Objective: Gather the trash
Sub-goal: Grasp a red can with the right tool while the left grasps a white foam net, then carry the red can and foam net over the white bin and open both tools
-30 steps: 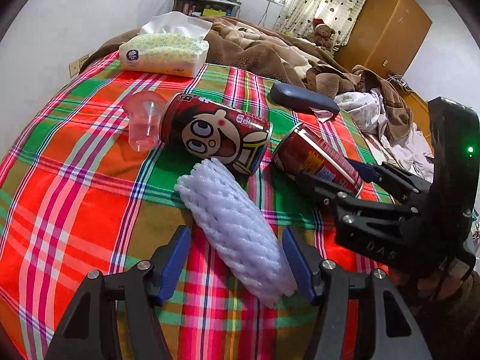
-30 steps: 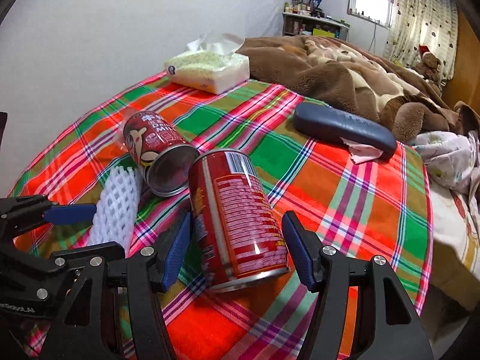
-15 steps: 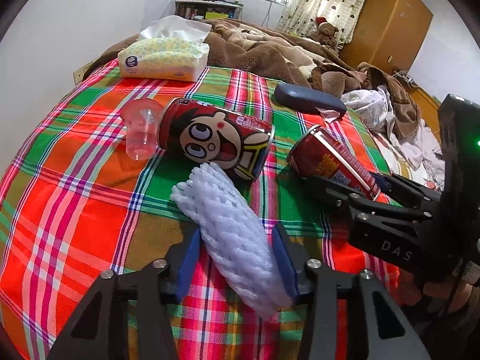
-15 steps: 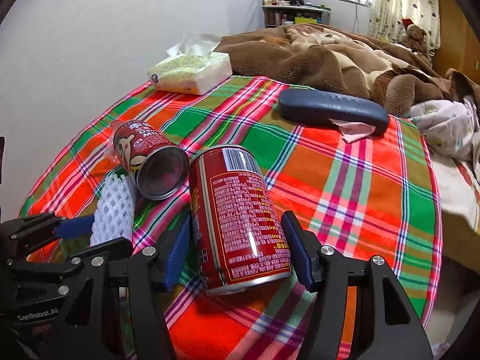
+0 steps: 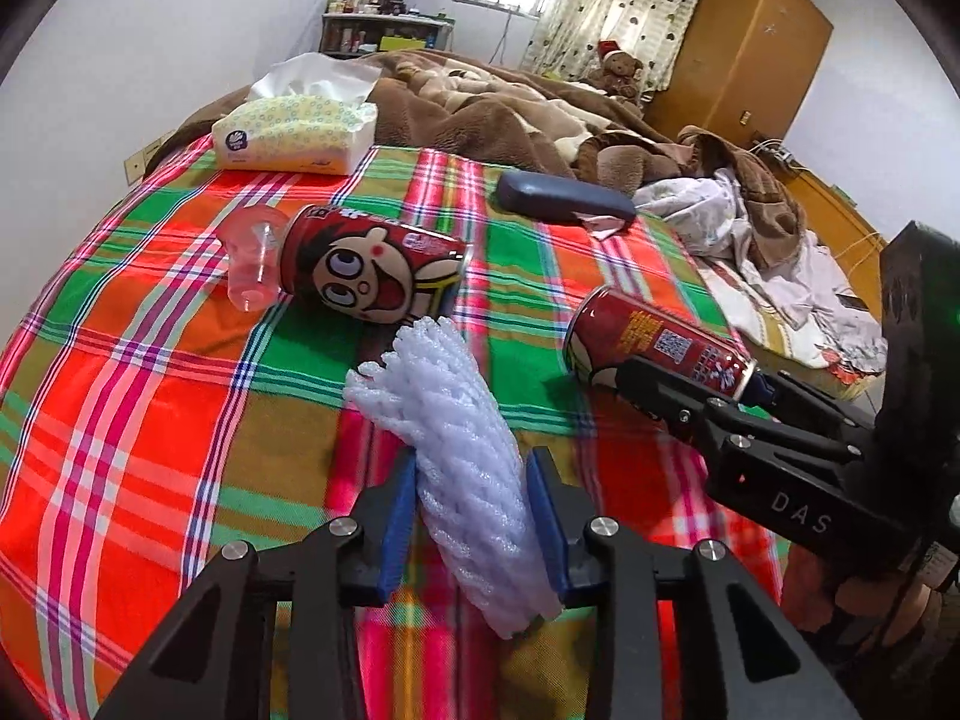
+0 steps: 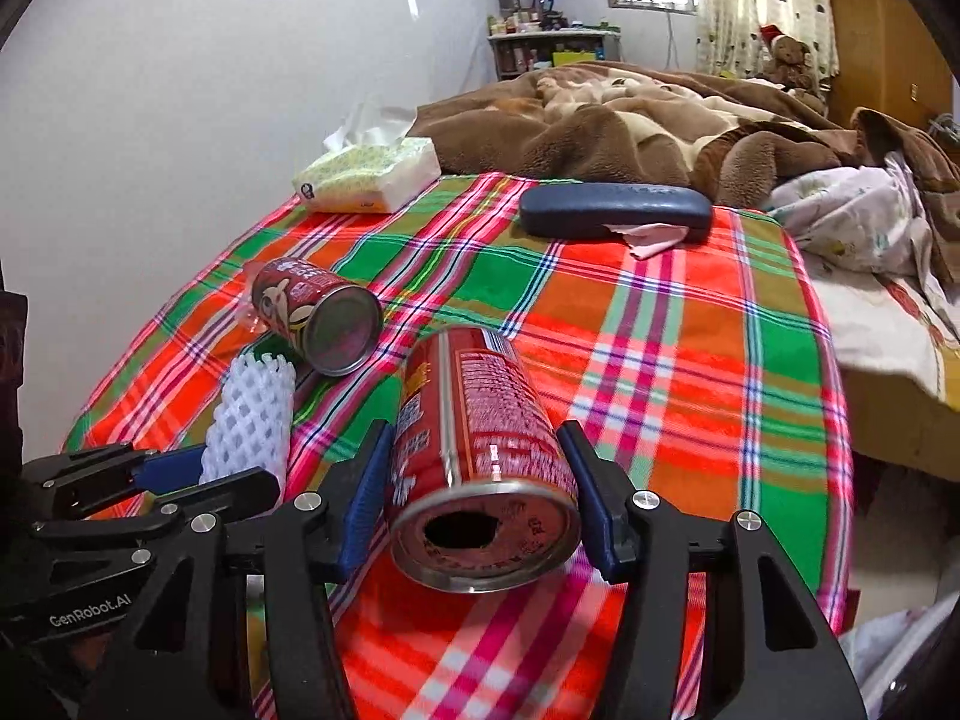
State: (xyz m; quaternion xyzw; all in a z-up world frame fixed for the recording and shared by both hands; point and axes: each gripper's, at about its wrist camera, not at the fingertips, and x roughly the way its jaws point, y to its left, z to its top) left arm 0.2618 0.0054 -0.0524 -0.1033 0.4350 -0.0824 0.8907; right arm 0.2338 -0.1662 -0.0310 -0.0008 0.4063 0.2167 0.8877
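My left gripper (image 5: 471, 510) is shut on a white foam net sleeve (image 5: 456, 444), its pads pressing both sides; the sleeve also shows in the right wrist view (image 6: 252, 420). My right gripper (image 6: 480, 486) is shut on a red drink can (image 6: 480, 450) with an opened top, held tilted above the plaid cloth; the can also shows in the left wrist view (image 5: 654, 348). A second red can with a cartoon face (image 5: 372, 264) lies on its side on the cloth, also in the right wrist view (image 6: 318, 312). A pink plastic cup (image 5: 252, 258) lies against it.
A plaid cloth (image 5: 150, 360) covers the bed. A tissue pack (image 5: 294, 132) sits at the far left. A dark blue glasses case (image 5: 564, 198) with a pink scrap lies further back. Brown blankets (image 6: 630, 120) and white clothes (image 5: 750, 240) are piled behind and right.
My left gripper closed from open onto the foam sleeve. My right gripper closed on the red can and lifted it, tilting its open end toward the camera.
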